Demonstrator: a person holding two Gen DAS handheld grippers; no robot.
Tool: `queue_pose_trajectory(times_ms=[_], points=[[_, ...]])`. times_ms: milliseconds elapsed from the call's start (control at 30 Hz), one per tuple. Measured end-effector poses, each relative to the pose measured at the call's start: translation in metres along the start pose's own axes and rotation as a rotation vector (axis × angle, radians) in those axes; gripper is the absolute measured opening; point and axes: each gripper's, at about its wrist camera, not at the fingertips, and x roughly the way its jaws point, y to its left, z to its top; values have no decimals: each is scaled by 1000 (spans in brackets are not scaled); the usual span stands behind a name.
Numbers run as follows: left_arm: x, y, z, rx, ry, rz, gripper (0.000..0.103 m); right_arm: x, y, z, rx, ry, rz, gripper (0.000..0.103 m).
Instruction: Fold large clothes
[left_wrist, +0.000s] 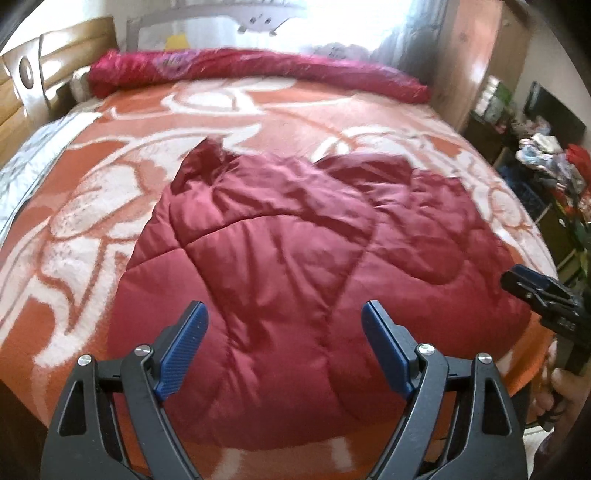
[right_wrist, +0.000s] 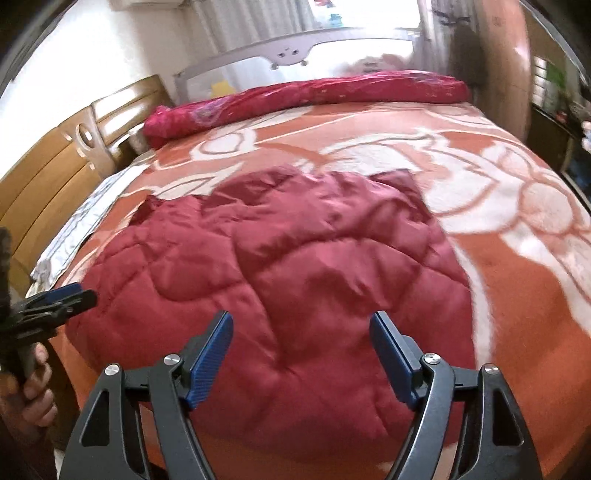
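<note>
A dark red quilted padded garment (left_wrist: 288, 266) lies spread on the bed, its near edge at the bed's front; it also shows in the right wrist view (right_wrist: 295, 280). My left gripper (left_wrist: 284, 314) is open and empty, held above the garment's near part. My right gripper (right_wrist: 301, 325) is open and empty, also above the near part. The right gripper shows at the right edge of the left wrist view (left_wrist: 535, 288). The left gripper shows at the left edge of the right wrist view (right_wrist: 59, 299).
An orange and white patterned blanket (left_wrist: 110, 206) covers the bed. A rolled magenta quilt (left_wrist: 258, 70) lies along the far side. A wooden headboard (right_wrist: 55, 166) is at the left. Cluttered shelves (left_wrist: 546, 166) stand to the right.
</note>
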Motion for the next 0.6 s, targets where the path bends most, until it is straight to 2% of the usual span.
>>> queue_pose_trajectory(times_ms=[133,433,600], points=[[31,12,6,-37,71,-24,86,42,-5,10,9,88,-14,78],[51,7,24,-21,100,-3,87,67,-28,26,59,119,-23,78],[57,8,27,-28,102,-5,88,70,-31,24,76,112,-15,78]])
